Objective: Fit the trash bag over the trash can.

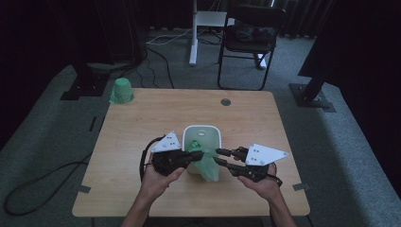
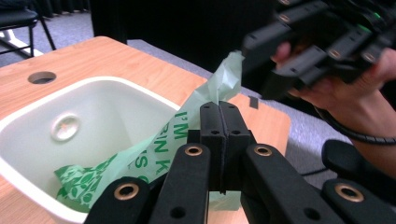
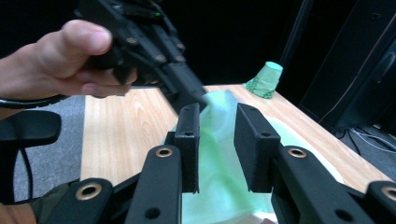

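So it looks like lining the bin [image 1: 202, 137] with the bag [image 1: 206, 165], mid-worktop near the front edge. Left hand-held gripper [image 2: 219, 122] is clamped on the bag's edge; right hand-held gripper [image 3: 217, 140] is partly open around the film. Next: pinch, spread the mouth. A green roll [image 1: 122, 91] sits at the far left corner.

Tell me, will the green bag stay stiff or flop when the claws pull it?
Probably flop: the green bag sags in folds over the white bin. It looks thin and see-through, so likely very light. It may tear if the left claw, shut on it, tugs hard.
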The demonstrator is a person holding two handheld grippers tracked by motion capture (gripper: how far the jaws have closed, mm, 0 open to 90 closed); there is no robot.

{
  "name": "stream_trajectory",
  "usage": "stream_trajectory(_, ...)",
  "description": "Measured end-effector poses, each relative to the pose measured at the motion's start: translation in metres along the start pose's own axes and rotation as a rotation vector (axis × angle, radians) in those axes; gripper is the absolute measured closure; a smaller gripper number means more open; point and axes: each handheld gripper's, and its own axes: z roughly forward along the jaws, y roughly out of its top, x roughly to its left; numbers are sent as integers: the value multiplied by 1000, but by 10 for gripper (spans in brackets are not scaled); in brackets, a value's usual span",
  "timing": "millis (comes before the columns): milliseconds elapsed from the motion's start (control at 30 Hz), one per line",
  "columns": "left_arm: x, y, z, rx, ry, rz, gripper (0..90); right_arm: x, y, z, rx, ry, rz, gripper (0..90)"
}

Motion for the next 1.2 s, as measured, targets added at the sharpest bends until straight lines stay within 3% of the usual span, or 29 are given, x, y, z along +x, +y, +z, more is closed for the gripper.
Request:
stream_trajectory(133,4,-1,-1,-14,13,-29,900,2,-1,-1,-12,-7,4,716)
stream_trajectory(233,5,0,-1,-31,7,-42,900,2,-1,0,-13,21,13,755)
stream_trajectory(433,0,2,1,-52,-17,-44,900,5,-5,13,23,58,20,774)
stream_trajectory(767,-2,3,0,-77,-55,-45,900,-7,-9,22,-2,95,88,744)
stream_trajectory(833,-2,3,0,-81,-61,-46,900,-8,-9,23,-7,110,101,774)
stream_trajectory(933,-1,3,-1,-82,-65,-44,900,-7,-8,24,-7,135,94,892)
stream_trajectory(1200,1,1,-7,-79,-30,-39,900,-10,-8,19,0,101,88,900)
